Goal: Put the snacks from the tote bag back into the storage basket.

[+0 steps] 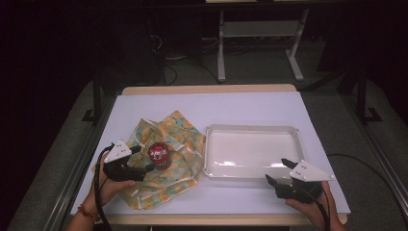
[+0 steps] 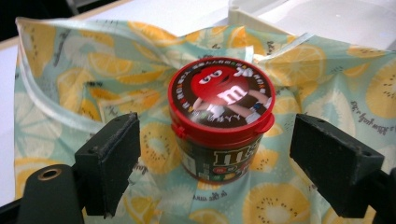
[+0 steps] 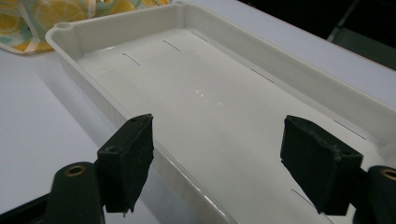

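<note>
Standing upright on the lemon-print cloth, candy jar sits between the open left gripper jaws, untouched; right gripper open, idle over the tray.

You are working in what looks like a lab or recording room, not a home; the white tabletop with its pale wooden edge stands alone on a grey carpeted floor; dark drapes or unlit walls close in on both sides, so light falls mostly on the work surface; behind it stands the white metal frame of another desk, with loose cables trailing over the floor beside it; black stands or rails flank the tabletop left and right; nothing domestic surrounds you, just bare equipment.
</note>
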The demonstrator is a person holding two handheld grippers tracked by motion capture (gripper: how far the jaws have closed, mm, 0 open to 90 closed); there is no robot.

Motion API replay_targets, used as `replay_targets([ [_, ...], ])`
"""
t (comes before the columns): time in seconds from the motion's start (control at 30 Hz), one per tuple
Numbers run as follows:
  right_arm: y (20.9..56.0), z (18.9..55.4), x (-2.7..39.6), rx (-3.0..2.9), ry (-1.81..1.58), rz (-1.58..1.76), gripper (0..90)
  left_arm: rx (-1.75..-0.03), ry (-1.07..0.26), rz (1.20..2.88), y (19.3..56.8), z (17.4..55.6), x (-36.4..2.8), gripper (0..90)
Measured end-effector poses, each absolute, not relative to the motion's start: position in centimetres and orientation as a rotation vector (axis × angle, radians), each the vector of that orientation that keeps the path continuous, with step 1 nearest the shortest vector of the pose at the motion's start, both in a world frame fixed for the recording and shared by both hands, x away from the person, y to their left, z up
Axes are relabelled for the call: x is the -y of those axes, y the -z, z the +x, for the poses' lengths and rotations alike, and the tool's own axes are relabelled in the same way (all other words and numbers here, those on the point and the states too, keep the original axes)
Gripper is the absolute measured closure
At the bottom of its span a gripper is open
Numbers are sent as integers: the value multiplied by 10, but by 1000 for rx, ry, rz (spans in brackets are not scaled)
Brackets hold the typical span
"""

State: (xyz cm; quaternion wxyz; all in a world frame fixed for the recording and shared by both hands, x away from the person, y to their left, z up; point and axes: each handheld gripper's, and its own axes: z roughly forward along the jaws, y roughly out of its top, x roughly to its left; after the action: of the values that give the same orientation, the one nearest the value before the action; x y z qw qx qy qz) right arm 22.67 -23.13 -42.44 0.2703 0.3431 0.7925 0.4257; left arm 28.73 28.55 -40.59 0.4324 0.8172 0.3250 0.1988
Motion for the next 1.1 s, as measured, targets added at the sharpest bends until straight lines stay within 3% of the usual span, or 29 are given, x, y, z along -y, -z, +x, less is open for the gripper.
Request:
replay_targets([
  [1.1,423,230,231,-2120,-1125,911,250,-786,-525,2006,409,286,-289,162],
])
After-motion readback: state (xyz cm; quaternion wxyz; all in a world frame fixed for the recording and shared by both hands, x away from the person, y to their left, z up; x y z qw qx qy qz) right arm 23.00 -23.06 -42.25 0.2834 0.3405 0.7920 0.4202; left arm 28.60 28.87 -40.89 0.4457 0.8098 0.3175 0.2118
